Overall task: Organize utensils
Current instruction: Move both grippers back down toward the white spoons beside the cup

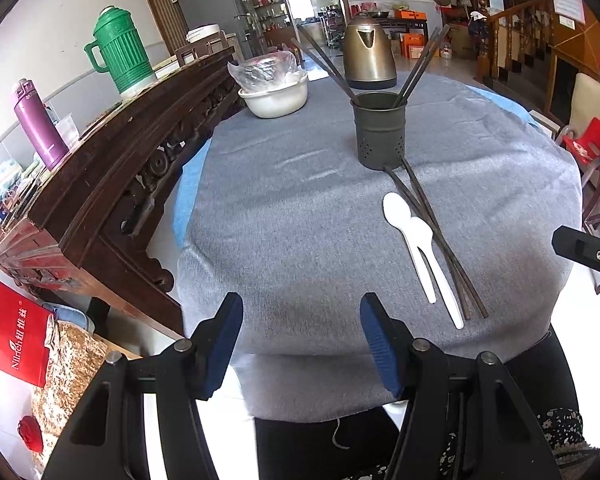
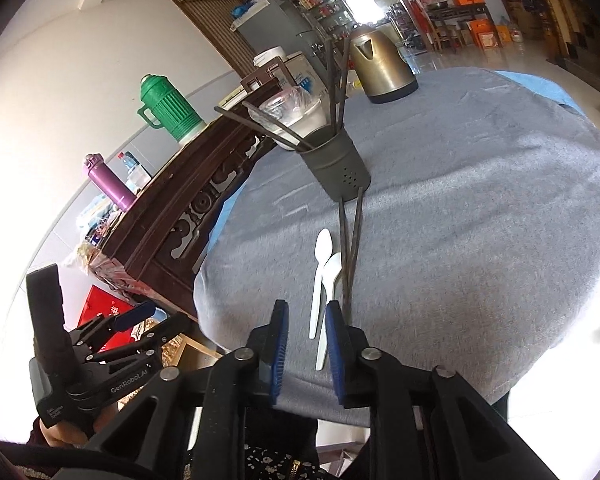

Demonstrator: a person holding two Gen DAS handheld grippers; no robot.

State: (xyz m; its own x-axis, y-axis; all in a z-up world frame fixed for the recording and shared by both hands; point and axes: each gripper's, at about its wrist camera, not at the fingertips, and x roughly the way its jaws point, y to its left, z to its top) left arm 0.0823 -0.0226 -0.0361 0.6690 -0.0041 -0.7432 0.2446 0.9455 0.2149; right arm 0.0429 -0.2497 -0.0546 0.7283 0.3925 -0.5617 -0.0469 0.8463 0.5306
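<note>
A dark metal utensil holder (image 1: 378,132), cylindrical with small holes punched near its base, is seen standing upright just above the centre of the left wrist view, with four dark chopsticks (image 1: 420,62) leaning out of it, two toward the upper left and two toward the upper right. Two more dark chopsticks (image 1: 436,240) are laid flat on the grey cloth, running from the holder's base toward the lower right. Just to their left, two white plastic spoons (image 1: 418,248) are laid side by side, bowls toward the holder.
</note>
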